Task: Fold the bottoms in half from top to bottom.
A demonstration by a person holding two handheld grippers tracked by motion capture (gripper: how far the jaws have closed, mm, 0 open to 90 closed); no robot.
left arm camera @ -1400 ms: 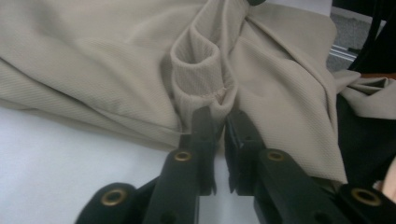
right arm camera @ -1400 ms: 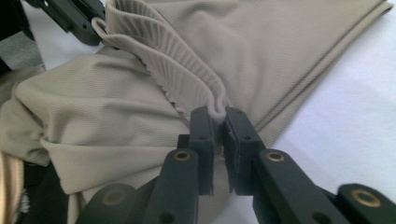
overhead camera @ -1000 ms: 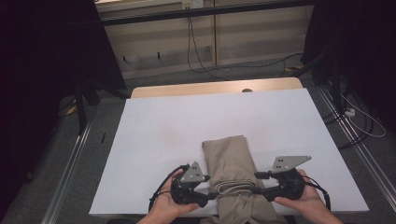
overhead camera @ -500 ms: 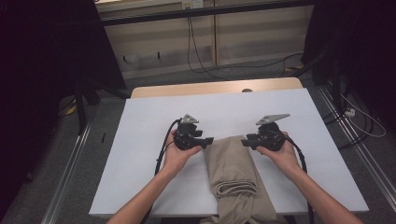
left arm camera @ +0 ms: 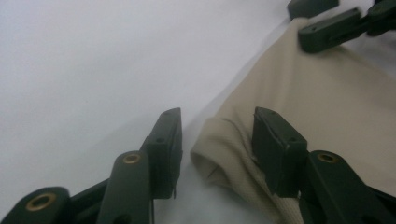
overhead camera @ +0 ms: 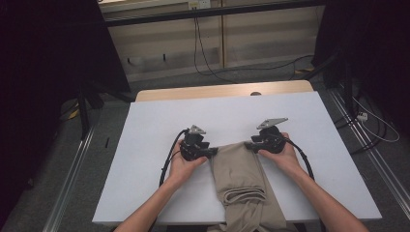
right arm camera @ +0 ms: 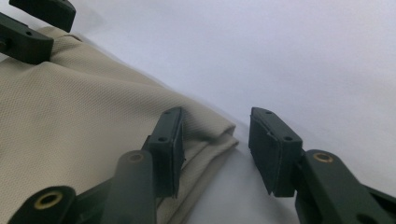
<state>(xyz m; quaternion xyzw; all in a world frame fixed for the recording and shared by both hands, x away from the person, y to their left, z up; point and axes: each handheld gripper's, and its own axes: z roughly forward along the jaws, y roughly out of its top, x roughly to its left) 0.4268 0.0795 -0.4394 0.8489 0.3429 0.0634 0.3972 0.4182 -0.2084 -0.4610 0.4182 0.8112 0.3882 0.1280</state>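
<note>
A beige folded cloth (overhead camera: 239, 179) lies on the white table (overhead camera: 159, 121), its near end hanging over the front edge. My left gripper (overhead camera: 212, 152) is at the cloth's far left corner. Its jaws have just been closing and straddle that corner (left arm camera: 224, 149) with a gap still showing: left gripper (left arm camera: 217, 133) is open. My right gripper (overhead camera: 249, 144) is at the far right corner. Its jaws have just been opening; one rests on the cloth (right arm camera: 70, 107), the other stands off the edge, so right gripper (right arm camera: 215, 135) is open.
A wooden strip (overhead camera: 217, 91) runs along the table's back edge. Cables (overhead camera: 203, 53) trail over the floor behind, and a black stand (overhead camera: 84, 111) is at the left. White surface lies free on both sides of the cloth.
Both hands have moved from the table's front edge up to the cloth's far end. The jaws, which were at the bunched middle fold, now sit at the two far corners.
</note>
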